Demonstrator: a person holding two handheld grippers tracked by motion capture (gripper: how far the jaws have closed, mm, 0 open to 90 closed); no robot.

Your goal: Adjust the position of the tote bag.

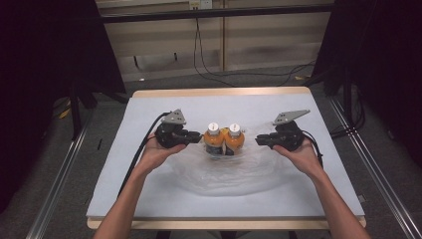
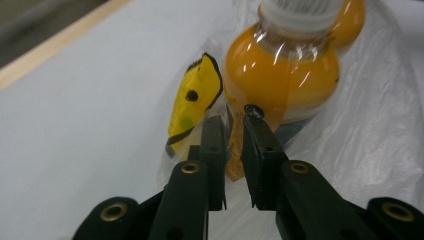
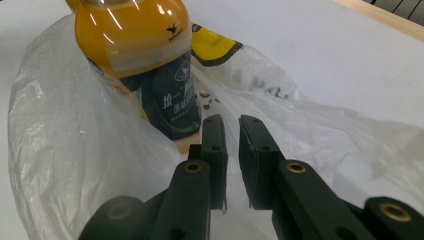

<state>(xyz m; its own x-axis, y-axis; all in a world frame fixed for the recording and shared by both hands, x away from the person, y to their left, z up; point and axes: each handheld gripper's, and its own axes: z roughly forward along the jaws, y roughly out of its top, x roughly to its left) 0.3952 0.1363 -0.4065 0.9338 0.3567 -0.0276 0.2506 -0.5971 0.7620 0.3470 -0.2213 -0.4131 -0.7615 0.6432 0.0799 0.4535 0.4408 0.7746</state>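
Two orange juice bottles with white caps, one (image 1: 214, 139) left and one (image 1: 234, 139) right, stand side by side inside a thin clear plastic bag (image 1: 224, 172) at the middle of the table. My left gripper (image 1: 199, 137) is at the bag's left side. In the left gripper view its jaws (image 2: 232, 120) stand a narrow gap apart with a fold of bag film between them, just before a bottle (image 2: 280, 75) and a yellow print (image 2: 192, 100). My right gripper (image 1: 259, 141) is at the bag's right side; its jaws (image 3: 231, 120) are nearly closed over bag film (image 3: 60, 150), close to a bottle (image 3: 145, 60).
The white table top (image 1: 149, 124) has a wooden rim, with bare surface left, right and in front of the bag. Black cables (image 1: 209, 69) run over the floor behind the table. Dark curtains hang on both sides.
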